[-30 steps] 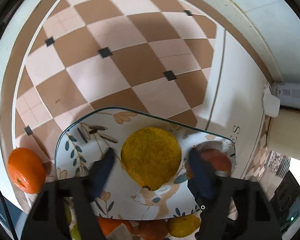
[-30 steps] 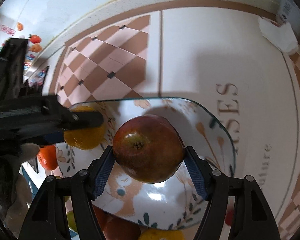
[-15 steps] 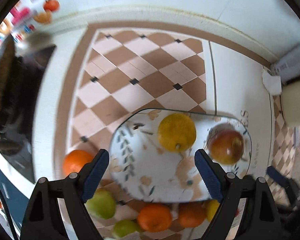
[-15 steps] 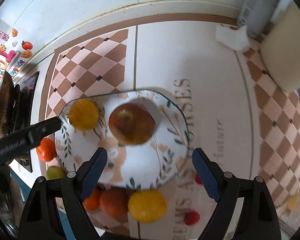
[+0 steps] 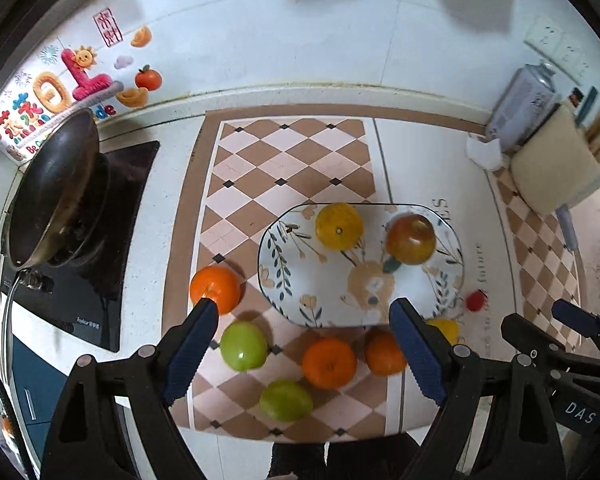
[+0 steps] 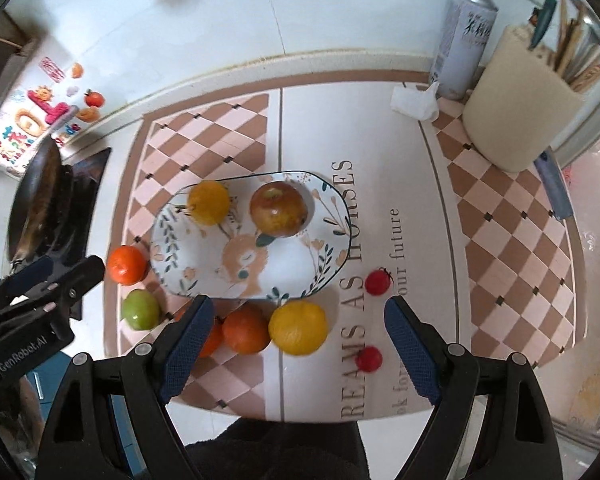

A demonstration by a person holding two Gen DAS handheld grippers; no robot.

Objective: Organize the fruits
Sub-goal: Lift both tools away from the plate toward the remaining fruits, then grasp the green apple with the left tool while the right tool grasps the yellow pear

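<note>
Both grippers have pulled back from the plate [image 6: 332,256], leaving the yellow citrus [image 5: 338,225] and apple [image 6: 278,209] resting on it. Left gripper [image 5: 302,354] and right gripper [image 6: 294,344] hang wide-jawed and empty above the loose fruit on the mat [image 5: 284,160].

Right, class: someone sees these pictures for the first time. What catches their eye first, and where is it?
The floral plate at the mat's centre draws the eye, with a yellow citrus and a reddish apple sitting at its far side. Loose oranges, green fruits and a yellow fruit ring its near and left edges. A dark wok sits on the stove at far left.
</note>
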